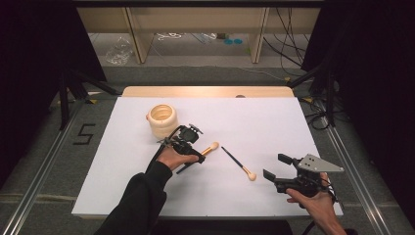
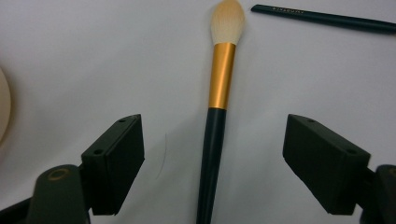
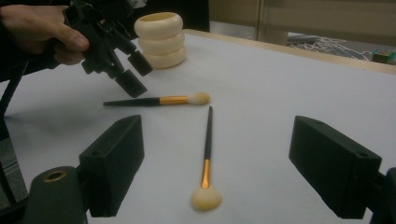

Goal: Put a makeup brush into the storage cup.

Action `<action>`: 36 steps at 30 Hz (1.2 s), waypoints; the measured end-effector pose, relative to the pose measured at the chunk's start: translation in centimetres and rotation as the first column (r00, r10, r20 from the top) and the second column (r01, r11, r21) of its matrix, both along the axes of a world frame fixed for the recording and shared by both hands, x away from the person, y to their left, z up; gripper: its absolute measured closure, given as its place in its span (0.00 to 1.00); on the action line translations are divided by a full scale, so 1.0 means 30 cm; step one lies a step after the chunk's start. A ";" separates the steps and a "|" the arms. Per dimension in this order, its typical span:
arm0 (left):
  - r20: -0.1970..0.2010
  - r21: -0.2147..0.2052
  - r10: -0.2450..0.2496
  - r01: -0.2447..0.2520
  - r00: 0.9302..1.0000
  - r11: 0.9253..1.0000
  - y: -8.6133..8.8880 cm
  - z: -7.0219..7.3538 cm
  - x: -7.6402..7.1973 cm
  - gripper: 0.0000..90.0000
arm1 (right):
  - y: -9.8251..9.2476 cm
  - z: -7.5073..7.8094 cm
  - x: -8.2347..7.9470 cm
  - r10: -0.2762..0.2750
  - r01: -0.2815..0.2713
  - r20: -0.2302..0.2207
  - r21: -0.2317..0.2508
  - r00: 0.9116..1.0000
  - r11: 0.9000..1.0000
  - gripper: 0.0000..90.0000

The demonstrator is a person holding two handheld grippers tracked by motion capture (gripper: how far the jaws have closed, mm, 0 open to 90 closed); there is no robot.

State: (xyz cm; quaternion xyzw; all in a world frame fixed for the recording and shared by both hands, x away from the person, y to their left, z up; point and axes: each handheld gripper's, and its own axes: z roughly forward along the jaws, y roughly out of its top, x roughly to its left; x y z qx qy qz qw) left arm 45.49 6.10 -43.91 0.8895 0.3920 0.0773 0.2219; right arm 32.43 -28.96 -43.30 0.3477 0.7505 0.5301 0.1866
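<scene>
A white counter (image 1: 274,122) fills the middle of the high view, with a person's two forearms coming in from the bottom edge. The left tool (image 1: 194,153) sits just left of centre, held in a hand with a dark sleeve, and hangs over the handle end of a makeup brush (image 1: 209,149) with a dark handle, gold ferrule and pale bristle tip. In the left gripper view that brush (image 2: 219,93) runs straight up the middle of the frame, bristles at the top, lying flat on the counter between the two black jaws, which stand wide apart and touch nothing.

A second makeup brush (image 1: 240,165), thinner, lies just right of centre in the high view, its fluffy head pointing toward the lower right. Its dark handle end crosses the upper right corner of the left gripper view.

The right tool (image 1: 272,166) rests at the lower right of the high view, jaws spread wide, holding nothing (both brushes lie ahead of it in the right gripper view).

A cream ribbed holder (image 1: 162,119), like three stacked rings, stands upright at upper left of centre, just behind the left tool.
</scene>
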 end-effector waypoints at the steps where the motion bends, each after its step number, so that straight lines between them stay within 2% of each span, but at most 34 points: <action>1: -0.005 -0.004 -0.002 0.002 1.000 1.000 -0.005 0.000 0.006 0.24 | 0.000 0.000 0.000 0.000 0.000 0.000 0.000 1.000 1.000 0.21; 5: -0.055 0.010 0.010 -0.009 0.998 1.000 -0.026 -0.019 0.030 0.28 | -0.001 0.000 -0.001 0.003 -0.003 -0.001 0.002 1.000 1.000 0.21; 6: -0.071 0.027 -0.005 0.007 0.997 1.000 -0.028 -0.019 0.037 0.30 | 0.000 -0.002 0.001 0.001 -0.001 0.008 0.014 1.000 1.000 0.22; 7: -0.078 0.029 0.000 0.003 0.997 1.000 -0.033 -0.021 0.041 0.30 | 0.000 -0.002 0.001 0.001 -0.001 0.008 0.014 1.000 1.000 0.22; 8: -0.082 0.032 0.002 0.001 0.997 0.999 -0.037 -0.020 0.049 0.32 | 0.005 -0.007 0.005 0.011 -0.011 0.014 0.045 1.000 0.999 0.22; 9: -0.083 0.033 -0.001 0.004 0.997 0.999 -0.038 -0.020 0.055 0.33 | 0.004 -0.007 0.004 0.009 -0.009 0.011 0.042 1.000 0.999 0.22; 11: -0.116 0.019 0.032 -0.030 0.993 0.999 -0.048 -0.019 0.061 0.37 | 0.000 -0.005 0.003 0.001 -0.002 0.014 0.025 1.000 1.000 0.22; 12: -0.111 0.029 0.005 -0.002 0.994 1.000 -0.045 -0.018 0.070 0.39 | 0.000 -0.005 0.004 0.001 -0.002 0.019 0.024 1.000 1.000 0.22; 13: -0.130 0.018 0.029 -0.027 0.991 0.999 -0.051 -0.022 0.068 0.40 | -0.001 -0.005 0.006 0.002 -0.003 0.028 0.021 1.000 1.000 0.22; 14: -0.140 0.019 0.030 -0.028 0.990 0.999 -0.052 -0.026 0.071 0.42 | 0.003 -0.007 0.005 0.007 -0.008 0.017 0.041 1.000 0.999 0.22; 16: -0.156 0.035 0.035 -0.030 0.987 0.999 -0.050 -0.035 0.078 0.46 | 0.002 -0.008 0.005 0.008 -0.009 0.016 0.040 1.000 0.999 0.22; 18: -0.163 0.041 0.033 -0.026 0.986 0.999 -0.047 -0.042 0.083 0.48 | 0.002 -0.008 0.005 0.009 -0.010 0.016 0.041 1.000 0.999 0.22; 20: -0.161 0.020 0.043 -0.040 0.986 0.999 -0.049 -0.049 0.083 0.52 | 0.003 -0.008 0.005 0.010 -0.011 0.014 0.041 1.000 0.999 0.22; 21: -0.166 0.037 0.022 -0.016 0.986 0.999 -0.044 -0.047 0.087 0.54 | 0.003 -0.007 0.004 0.008 -0.008 0.012 0.039 1.000 0.999 0.22; 24: -0.183 0.042 0.029 -0.022 0.983 0.999 -0.046 -0.052 0.090 0.60 | 0.002 -0.007 0.005 0.008 -0.008 0.012 0.041 1.000 0.999 0.22; 25: -0.188 0.055 0.022 -0.012 0.982 0.998 -0.043 -0.053 0.093 0.63 | 0.002 -0.008 0.005 0.007 -0.008 0.014 0.042 1.000 0.999 0.22; 27: -0.192 0.041 0.033 -0.025 0.981 0.999 -0.046 -0.062 0.089 0.66 | 0.003 -0.008 0.005 0.007 -0.008 0.015 0.042 1.000 0.999 0.22; 30: -0.208 0.055 0.007 0.004 0.978 0.998 -0.047 -0.061 0.094 0.71 | 0.003 -0.008 0.005 0.008 -0.009 0.014 0.043 1.000 0.999 0.22; 33: -0.214 0.049 0.031 -0.021 0.976 0.999 -0.053 -0.070 0.087 0.75 | 0.002 -0.008 0.005 0.007 -0.008 0.014 0.043 1.000 0.999 0.22; 36: -0.222 0.059 0.013 0.000 0.975 0.998 -0.046 -0.067 0.094 0.78 | 0.003 -0.008 0.005 0.008 -0.008 0.012 0.043 1.000 0.999 0.22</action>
